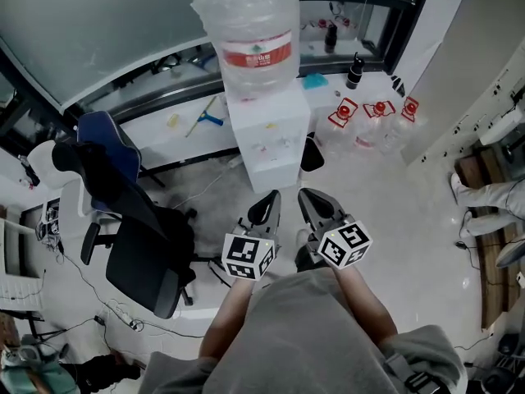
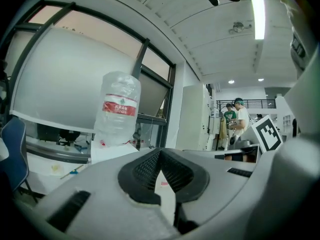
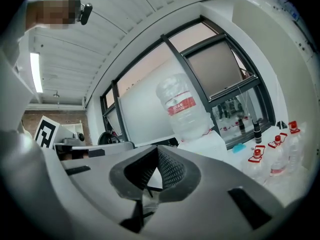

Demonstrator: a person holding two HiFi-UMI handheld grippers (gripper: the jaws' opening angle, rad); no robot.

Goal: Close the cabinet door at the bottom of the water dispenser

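Observation:
The white water dispenser [image 1: 264, 142] stands straight ahead with a big clear bottle [image 1: 250, 27] on top. A dark panel [image 1: 312, 153] sticks out at its lower right; I cannot tell if it is the cabinet door. My left gripper [image 1: 266, 208] and right gripper [image 1: 315, 207] are held side by side just short of the dispenser, both shut and empty. In the left gripper view the pads meet at the tip [image 2: 160, 154], with the bottle [image 2: 119, 109] beyond. The right gripper [image 3: 157, 151] also has its pads together, below the bottle [image 3: 182, 109].
A dark office chair [image 1: 135, 228] stands close on the left, with cables on the floor around it. Several red-capped water jugs [image 1: 373, 117] sit on the floor at the right. A window ledge [image 1: 189, 117] runs behind the dispenser. People [image 2: 235, 116] stand far off.

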